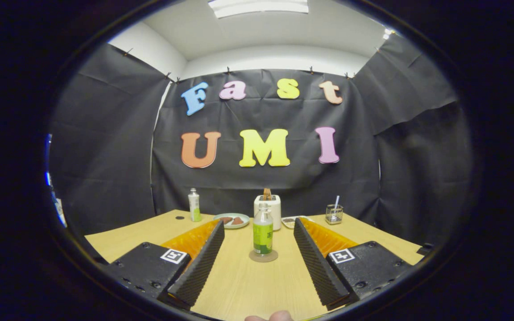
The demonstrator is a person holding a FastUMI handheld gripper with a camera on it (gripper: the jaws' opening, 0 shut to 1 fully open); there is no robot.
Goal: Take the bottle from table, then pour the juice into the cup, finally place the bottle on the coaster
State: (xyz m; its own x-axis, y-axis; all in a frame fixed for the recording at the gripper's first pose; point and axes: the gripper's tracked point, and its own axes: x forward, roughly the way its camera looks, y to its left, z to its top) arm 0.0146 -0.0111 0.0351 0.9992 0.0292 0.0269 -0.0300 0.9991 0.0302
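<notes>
**Inspector:** State your fingers and what is lying nearest.

**Gripper:** I am holding my gripper (pixel 259 243) wide apart, gripping nothing; the ribbed pads (pixel 201 263) are flanking bare pale wood-grain table (pixel 248 290).

**Inspector:** And the task item?

**Gripper:** The bottle (pixel 263 234) is standing upright at twelve o'clock, just ahead of my fingertips, sitting on a round coaster (pixel 263 256). I am judging it light, clear plastic, smooth and possibly slippery, liable to dent; I am favouring the labelled middle for hold.

**Inspector:** Beyond it?

**Gripper:** A white toaster (pixel 274 209) is standing behind it, with a plate (pixel 231 220) at eleven, a second bottle (pixel 194 205) further left, and a wire holder (pixel 334 214) at one o'clock. I am not making out a cup.
</notes>
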